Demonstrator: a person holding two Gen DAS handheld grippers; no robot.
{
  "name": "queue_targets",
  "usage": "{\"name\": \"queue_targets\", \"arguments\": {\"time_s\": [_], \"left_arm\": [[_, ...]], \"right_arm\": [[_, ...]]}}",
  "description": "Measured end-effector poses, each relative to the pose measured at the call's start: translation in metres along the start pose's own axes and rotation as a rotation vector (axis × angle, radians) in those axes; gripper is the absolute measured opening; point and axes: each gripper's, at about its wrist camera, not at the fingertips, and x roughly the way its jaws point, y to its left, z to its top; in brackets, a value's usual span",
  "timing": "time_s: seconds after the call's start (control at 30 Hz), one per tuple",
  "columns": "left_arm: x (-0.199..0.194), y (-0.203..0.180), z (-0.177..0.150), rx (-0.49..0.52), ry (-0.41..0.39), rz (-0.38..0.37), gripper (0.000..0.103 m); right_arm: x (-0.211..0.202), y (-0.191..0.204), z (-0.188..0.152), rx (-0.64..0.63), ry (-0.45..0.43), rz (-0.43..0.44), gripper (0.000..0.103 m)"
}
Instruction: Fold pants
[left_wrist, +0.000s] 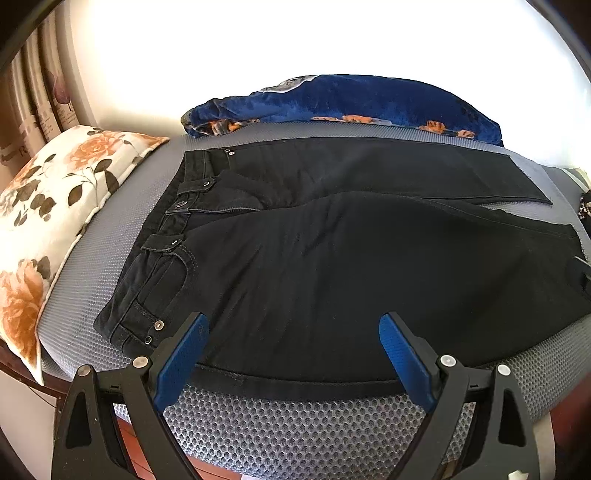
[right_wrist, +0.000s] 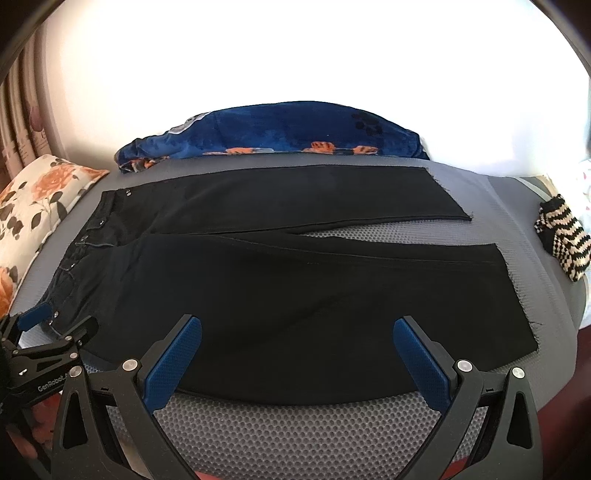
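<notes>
Black pants (left_wrist: 332, 258) lie flat on a grey mesh mattress (left_wrist: 295, 435), waistband to the left, both legs stretched to the right and slightly apart. My left gripper (left_wrist: 293, 328) hangs open over the near leg's front edge, close to the waistband corner. In the right wrist view the same pants (right_wrist: 295, 295) spread across the bed. My right gripper (right_wrist: 297, 332) is open above the middle of the near leg's front edge. The left gripper (right_wrist: 48, 332) shows at the left edge of that view, by the waistband corner. Neither gripper has cloth between its fingers.
A floral pillow (left_wrist: 55, 206) lies at the left end of the bed. A blue blanket with orange print (left_wrist: 351, 103) is bunched along the far side. A black-and-cream striped knit item (right_wrist: 561, 236) sits at the right end. The mattress front edge (right_wrist: 295, 435) is just below both grippers.
</notes>
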Motion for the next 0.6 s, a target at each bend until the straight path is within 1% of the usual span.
{"name": "queue_targets", "arguments": {"time_s": [0.47, 0.6], "left_arm": [[0.0002, 0.0007, -0.0014, -0.004, -0.002, 0.010, 0.092], [0.0034, 0.0025, -0.0019, -0.005, 0.003, 0.018, 0.091]], "right_arm": [[0.0013, -0.0014, -0.0021, 0.004, 0.001, -0.004, 0.103], [0.0028, -0.0023, -0.0007, 0.006, -0.002, -0.001, 0.103]]}}
